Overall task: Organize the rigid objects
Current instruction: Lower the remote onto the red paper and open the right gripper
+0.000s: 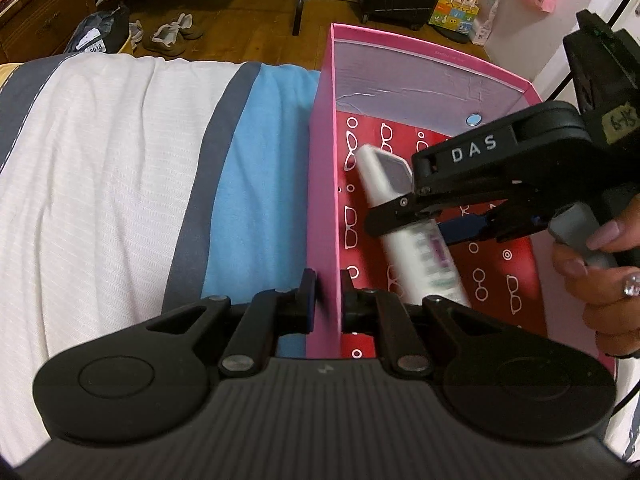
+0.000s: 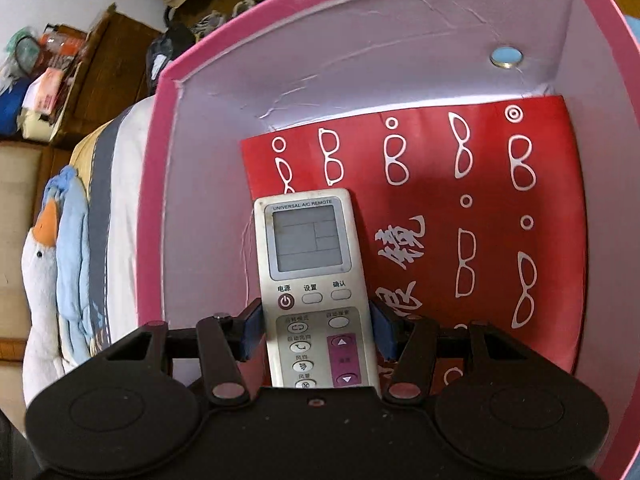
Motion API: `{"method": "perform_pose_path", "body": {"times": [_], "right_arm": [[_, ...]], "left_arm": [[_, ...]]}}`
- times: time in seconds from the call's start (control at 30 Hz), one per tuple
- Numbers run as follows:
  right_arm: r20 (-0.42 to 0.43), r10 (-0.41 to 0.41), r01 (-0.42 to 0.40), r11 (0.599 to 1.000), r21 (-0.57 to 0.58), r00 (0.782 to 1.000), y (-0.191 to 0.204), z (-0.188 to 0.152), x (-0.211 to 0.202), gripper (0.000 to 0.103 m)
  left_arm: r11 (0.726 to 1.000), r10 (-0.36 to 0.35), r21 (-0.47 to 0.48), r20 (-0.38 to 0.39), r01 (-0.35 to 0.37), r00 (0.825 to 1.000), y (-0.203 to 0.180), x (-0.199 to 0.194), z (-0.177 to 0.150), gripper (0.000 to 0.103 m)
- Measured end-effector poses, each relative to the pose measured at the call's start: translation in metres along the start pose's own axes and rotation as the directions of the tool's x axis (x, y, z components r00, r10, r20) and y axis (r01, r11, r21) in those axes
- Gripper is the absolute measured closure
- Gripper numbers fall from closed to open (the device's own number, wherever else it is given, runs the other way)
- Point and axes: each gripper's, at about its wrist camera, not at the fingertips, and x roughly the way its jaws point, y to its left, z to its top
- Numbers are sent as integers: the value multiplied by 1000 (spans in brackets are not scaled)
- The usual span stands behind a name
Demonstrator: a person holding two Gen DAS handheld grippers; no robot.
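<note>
Left wrist view: the left tongs [image 1: 327, 294] pinch the pink box [image 1: 322, 184] wall at 6 o'clock, steadying it on the bed [image 1: 100, 152]. Right wrist view: the right tongs [image 2: 316, 334] clasp the remote [image 2: 310, 264] — low inside the box, over the red bag [image 2: 492, 216]. Placing seems underway; next, release.

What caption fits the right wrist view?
Right gripper lowers a white remote into the pink box.

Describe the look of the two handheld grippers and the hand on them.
Both the left gripper and the right gripper are matte black plastic, with linkage bars, silver rivets and blue finger pads. The right one bears white "DAS" lettering and a handwritten label. The right hand has pale pink nails and a sparkly ring.
</note>
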Motion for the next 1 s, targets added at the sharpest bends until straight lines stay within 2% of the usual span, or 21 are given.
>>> {"method": "perform_pose_path", "body": {"times": [0.1,0.17,0.2,0.23,0.33,0.43,0.47,0.63,0.73,0.9,1.0], "right_arm": [[-37,92,-87,990,108,995,-13,2,7,42],[-56,103,-95,987,131,993,-15,1,13,55],[-65,84,-77,991,106,994,-13,-1,16,70],[-62,79,-73,993,91,995,-10,-3,18,74],[-61,96,-91,992,83,994,-7,-6,20,74],[-41,69,-69,998,11,997,0,-8,13,74],[-30,62,-63,998,-30,998,5,-11,5,74],[-3,146,-145,975,-171,989,22,-26,-53,69],[48,183,-164,951,-262,982,22,-46,-105,68],[184,164,-94,936,-338,969,-15,-76,-189,68],[265,116,-17,937,-349,957,-43,-84,-217,67]], "left_arm": [[1000,-3,-16,10,3,1000,1,-2,-1,94],[1000,0,-17,15,0,1000,0,-3,-2,94],[1000,2,-14,16,-2,1000,-1,-4,-2,94],[1000,4,-13,16,-4,1000,-1,-5,-3,94],[1000,7,1,20,-7,1000,-1,-8,-3,94],[1000,12,15,22,-12,1000,-3,-10,-2,94],[1000,14,19,28,-15,1000,-4,-12,-1,94],[999,32,35,56,-34,998,-5,-17,0,97],[999,35,24,56,-37,998,-5,-17,0,98],[997,67,25,60,-69,996,-9,-18,0,98],[995,91,33,60,-93,994,-12,-18,-1,99]]}}
